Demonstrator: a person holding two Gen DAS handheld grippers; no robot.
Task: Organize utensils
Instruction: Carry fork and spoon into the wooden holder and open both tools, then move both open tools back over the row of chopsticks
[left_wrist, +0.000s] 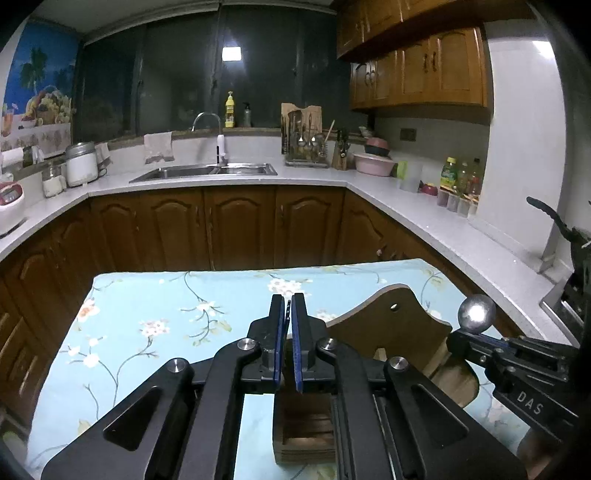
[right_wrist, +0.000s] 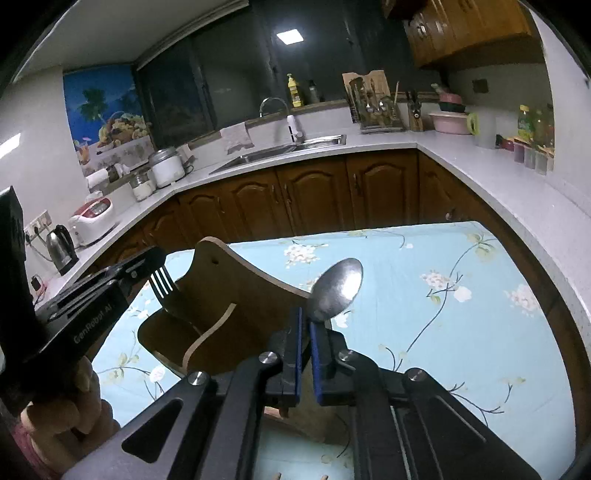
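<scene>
My left gripper (left_wrist: 289, 308) angled downward, blue pads nearly together and nipping a fork (right_wrist: 162, 282), my left hand (right_wrist: 70, 406) curled round its handle, my right gripper (right_wrist: 305, 319) close beside it, tilted downward, pads pinching a spoon (right_wrist: 338, 288) upright

The wooden holder (right_wrist: 236, 317) stands on the table (right_wrist: 461, 332), left of the right gripper (right_wrist: 306, 325); the spoon (right_wrist: 338, 288) sticks up just before it.

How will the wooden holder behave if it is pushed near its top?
The wooden holder looks stiff and light. Its tall back over a small base suggests it may tip. On the cloth it would probably drag rather than slide.
</scene>
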